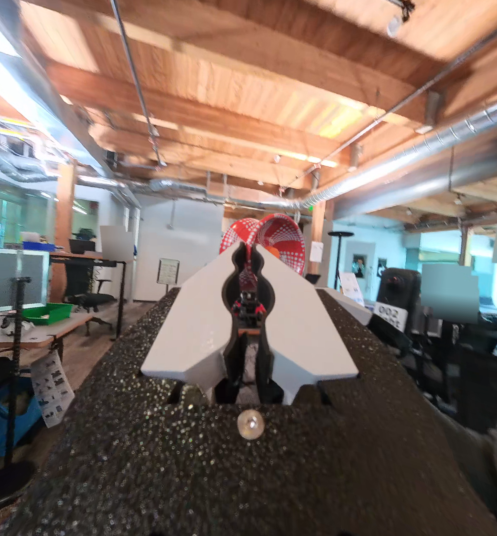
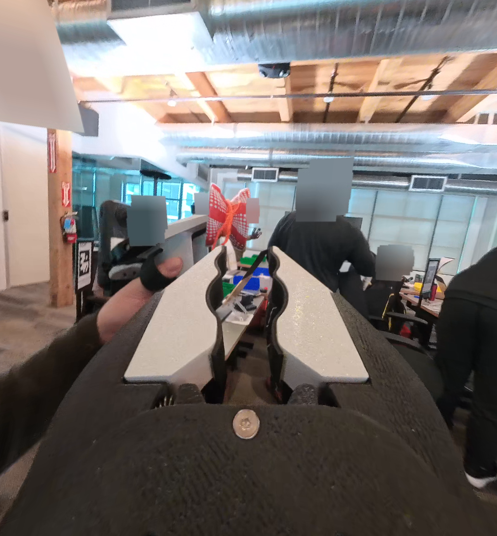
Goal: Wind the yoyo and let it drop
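The yoyo (image 1: 273, 240) is red with white dots and has two flared halves. My left gripper (image 1: 251, 246) is shut on the rim of one half and holds it up in the air. In the right wrist view the yoyo (image 2: 227, 214) is just beyond my right gripper (image 2: 247, 251), with orange string (image 2: 228, 222) bunched around its axle and a strand hanging toward my left fingertip. The right gripper's jaws stand apart and hold nothing. The left gripper's grey finger (image 2: 187, 224) reaches the yoyo from the left. The right gripper (image 1: 348, 304) shows at the right of the left wrist view.
A hand with a black finger strap (image 2: 154, 275) is beside my right gripper. Several people in dark clothes (image 2: 319, 246) stand or sit ahead among desks and chairs. A table (image 1: 38, 330) with a green tray (image 1: 48, 311) and a black stand (image 1: 16, 348) is at left. Tip to tip, the grippers are about 7 cm apart.
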Tool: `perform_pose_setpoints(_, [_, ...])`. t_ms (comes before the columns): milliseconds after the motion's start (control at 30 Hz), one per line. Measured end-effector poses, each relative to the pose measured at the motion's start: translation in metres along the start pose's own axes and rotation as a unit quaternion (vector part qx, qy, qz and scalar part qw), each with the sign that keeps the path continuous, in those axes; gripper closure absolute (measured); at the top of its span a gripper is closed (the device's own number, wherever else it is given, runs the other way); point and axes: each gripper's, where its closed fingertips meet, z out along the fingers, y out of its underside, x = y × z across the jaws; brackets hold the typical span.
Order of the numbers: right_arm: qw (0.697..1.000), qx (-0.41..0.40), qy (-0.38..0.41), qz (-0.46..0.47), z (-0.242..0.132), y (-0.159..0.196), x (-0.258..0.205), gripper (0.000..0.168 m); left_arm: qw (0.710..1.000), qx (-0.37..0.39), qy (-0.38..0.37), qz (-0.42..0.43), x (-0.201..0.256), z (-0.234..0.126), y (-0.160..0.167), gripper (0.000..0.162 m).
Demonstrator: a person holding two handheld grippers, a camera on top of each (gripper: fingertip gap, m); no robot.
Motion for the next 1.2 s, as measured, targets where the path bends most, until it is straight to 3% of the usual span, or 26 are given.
perform_pose_setpoints(33, [1.000,0.008,0.011,0.004,0.002,-0.001,-0.001,0.141,1.000,0.009,-0.008,-0.002,-0.003,0.000,-0.002,0.161])
perform_pose_setpoints(333, [0.997,0.035,0.038,0.064,0.021,0.002,-0.010,0.150,0.999,0.028,0.000,-0.040,-0.005,0.004,0.001,0.161])
perform_pose_setpoints(767, [0.967,0.044,-0.025,0.250,0.025,0.013,-0.005,0.155,0.998,0.018,0.020,-0.065,-0.005,0.003,0.016,0.161])
perform_pose_setpoints(1033, [0.959,0.069,-0.028,0.273,0.017,0.010,0.002,0.158,0.999,-0.006,0.011,-0.050,-0.009,0.006,0.032,0.161])
perform_pose_setpoints(1200, [0.947,0.061,-0.030,0.314,0.015,0.016,0.013,0.156,0.999,-0.030,-0.002,0.013,-0.006,0.003,0.038,0.161])
